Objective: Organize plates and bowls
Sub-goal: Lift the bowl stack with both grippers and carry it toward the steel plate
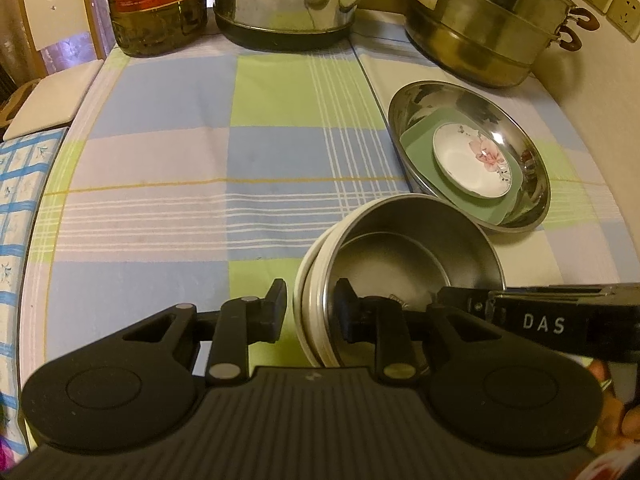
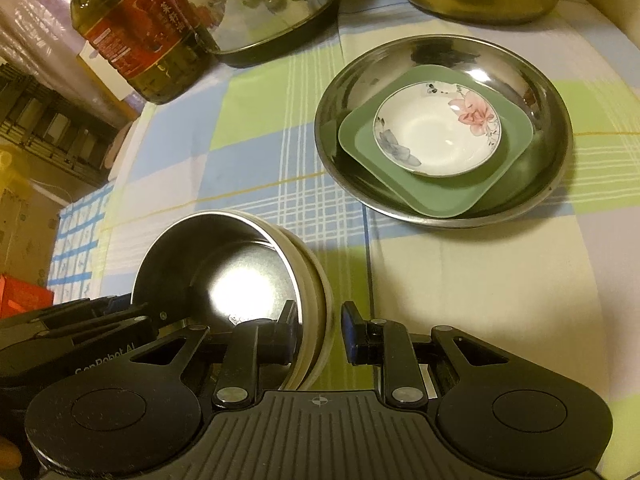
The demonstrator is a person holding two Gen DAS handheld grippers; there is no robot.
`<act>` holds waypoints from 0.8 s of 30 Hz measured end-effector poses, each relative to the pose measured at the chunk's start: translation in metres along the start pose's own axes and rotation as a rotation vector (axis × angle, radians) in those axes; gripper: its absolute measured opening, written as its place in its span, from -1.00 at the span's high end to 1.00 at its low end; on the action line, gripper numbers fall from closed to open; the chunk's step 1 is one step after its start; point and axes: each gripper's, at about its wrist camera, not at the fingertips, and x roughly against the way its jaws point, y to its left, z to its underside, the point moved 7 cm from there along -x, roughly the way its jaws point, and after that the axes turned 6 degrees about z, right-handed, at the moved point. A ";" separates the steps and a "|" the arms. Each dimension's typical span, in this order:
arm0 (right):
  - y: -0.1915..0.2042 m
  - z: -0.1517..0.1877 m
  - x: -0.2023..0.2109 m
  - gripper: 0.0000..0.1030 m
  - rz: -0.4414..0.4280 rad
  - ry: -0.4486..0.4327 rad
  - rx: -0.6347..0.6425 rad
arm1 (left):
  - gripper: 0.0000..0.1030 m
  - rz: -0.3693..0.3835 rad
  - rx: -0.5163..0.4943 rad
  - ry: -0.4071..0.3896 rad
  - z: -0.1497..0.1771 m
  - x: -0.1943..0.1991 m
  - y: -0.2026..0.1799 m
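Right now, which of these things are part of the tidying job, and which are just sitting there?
In the job:
steel bowl nested in a white bowl
steel plate
green plate
flowered dish

Just there:
oil bottle
kettle
steamer pot

saucer (image 2: 436,132) in tray (image 2: 424,196) in basin (image 2: 348,92), bowls (image 2: 244,232) nearer
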 end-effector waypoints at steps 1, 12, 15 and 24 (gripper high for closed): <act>0.000 0.001 0.000 0.55 -0.001 -0.007 -0.007 | 0.52 -0.004 -0.005 -0.005 0.000 0.000 -0.001; -0.006 0.008 0.001 0.55 -0.025 -0.036 -0.085 | 0.52 -0.001 0.004 -0.038 0.004 0.002 0.001; -0.006 0.008 0.001 0.55 -0.038 -0.040 -0.094 | 0.59 0.002 -0.004 -0.039 0.003 0.002 -0.002; -0.008 0.008 0.002 0.57 -0.045 -0.043 -0.098 | 0.59 0.016 0.017 -0.031 0.005 0.004 -0.001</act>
